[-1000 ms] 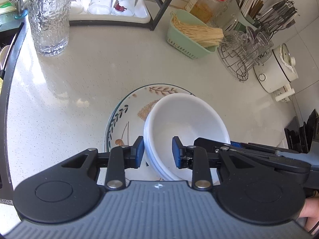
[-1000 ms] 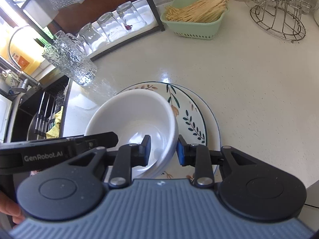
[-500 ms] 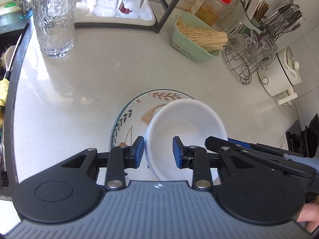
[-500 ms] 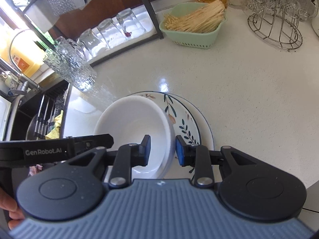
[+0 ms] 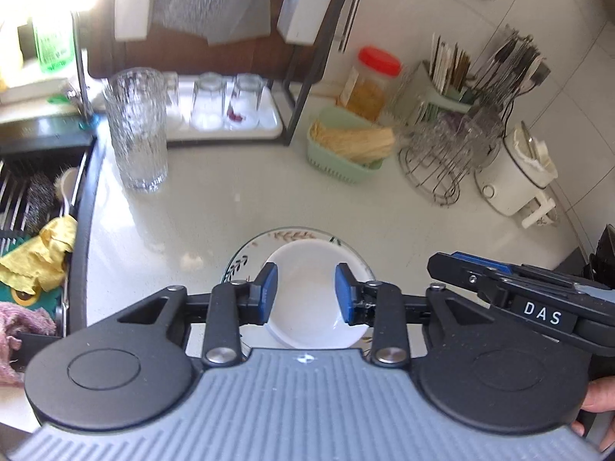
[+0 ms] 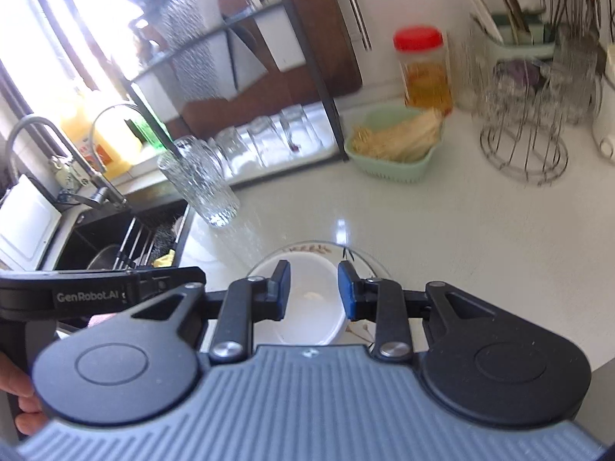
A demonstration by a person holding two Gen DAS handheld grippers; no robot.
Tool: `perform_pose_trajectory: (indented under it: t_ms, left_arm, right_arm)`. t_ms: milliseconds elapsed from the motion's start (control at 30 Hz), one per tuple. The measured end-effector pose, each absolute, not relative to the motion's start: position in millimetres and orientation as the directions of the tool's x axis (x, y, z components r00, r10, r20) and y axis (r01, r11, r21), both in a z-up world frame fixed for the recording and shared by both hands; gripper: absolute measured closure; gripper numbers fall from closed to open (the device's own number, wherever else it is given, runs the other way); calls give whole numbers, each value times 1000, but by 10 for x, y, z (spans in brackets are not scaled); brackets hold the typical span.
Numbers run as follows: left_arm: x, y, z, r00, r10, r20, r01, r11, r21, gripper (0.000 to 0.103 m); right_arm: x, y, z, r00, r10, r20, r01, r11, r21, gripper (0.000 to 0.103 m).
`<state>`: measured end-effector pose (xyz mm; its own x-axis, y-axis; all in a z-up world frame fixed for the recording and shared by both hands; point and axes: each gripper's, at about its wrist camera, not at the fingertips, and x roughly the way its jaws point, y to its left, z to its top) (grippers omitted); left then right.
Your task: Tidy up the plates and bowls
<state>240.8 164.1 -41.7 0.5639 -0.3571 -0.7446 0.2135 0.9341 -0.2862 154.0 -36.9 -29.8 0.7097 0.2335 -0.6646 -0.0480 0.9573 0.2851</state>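
A plain white bowl (image 5: pixel 307 292) sits upright and empty on a round plate (image 5: pixel 246 259) painted with leaves and a thin dark rim. Both lie flat on the table, seen below and between the fingers (image 5: pixel 267 294), untouched.

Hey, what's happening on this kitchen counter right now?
A person holds a claw in each hand above a white bowl that sits on a leaf-patterned plate on the counter. Neither the left claw nor the right claw grips anything; both sets of jaws are opening, clear of the bowl.
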Motion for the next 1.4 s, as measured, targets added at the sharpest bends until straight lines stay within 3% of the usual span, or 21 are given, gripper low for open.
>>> perform_pose_trajectory:
  t_ms: [33,133,200,367,900,1400]
  left_arm:
    - [2316,1634,-355,585,-349,-732,211,937,-279,56]
    - [2056,1597,-205,636,-317,-703,179,947,-266,33]
    - [1876,1559,-124,662,-285,-693,148,956,-252,18]
    - [1363,1482,2,711,-237,-663,130,970,-207,7]
    - [4,1286,70,739,-161,-655,86,986,-145,5]
    - [-596,1205,51,753,-142,-643,77,989,-129,5]
  right_arm:
    - [1478,-390,-251,722,240,-649,-67,958,280,52]
    - [1293,-458,-144,761,226,-608,-97,966,238,18]
    - [1169,-497,-101,767,209,-607,-103,973,204,17]
    - [801,-588,-32,793,223,-567,-132,971,198,17]
    - [-338,-680,87,836,246,-491,-157,964,215,17]
    - [-853,-737,5,848,248,-469,-155,961,229,17]
